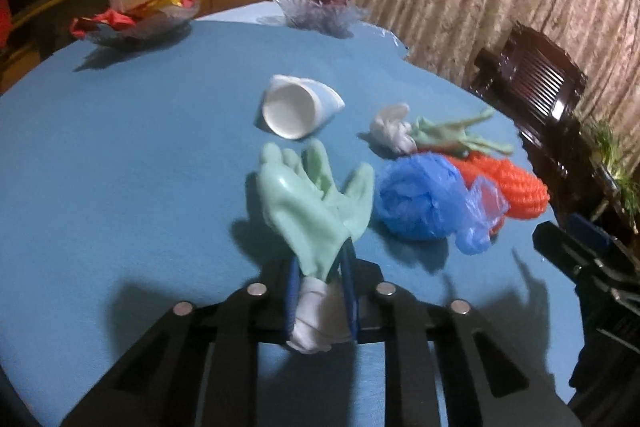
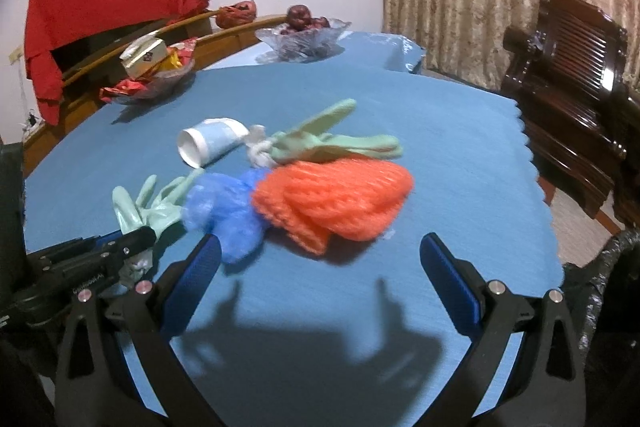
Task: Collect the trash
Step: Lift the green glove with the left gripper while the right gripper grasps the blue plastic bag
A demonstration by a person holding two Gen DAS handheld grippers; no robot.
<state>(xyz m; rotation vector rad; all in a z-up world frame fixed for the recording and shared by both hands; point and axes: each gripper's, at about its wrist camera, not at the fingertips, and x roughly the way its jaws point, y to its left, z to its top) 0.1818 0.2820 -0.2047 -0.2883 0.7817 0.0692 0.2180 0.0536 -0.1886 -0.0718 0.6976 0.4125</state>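
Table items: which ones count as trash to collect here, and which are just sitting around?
Trash:
green glove held in the left gripper
second green glove
paper cup
blue plastic bag
orange net

Not part of the job:
snack bowl
fruit bowl
wooden chair
red cloth

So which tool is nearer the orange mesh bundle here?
Right. The right tool is open just short of the orange mesh bundle. The left tool, shut on a green glove, sits beyond the blue bag.
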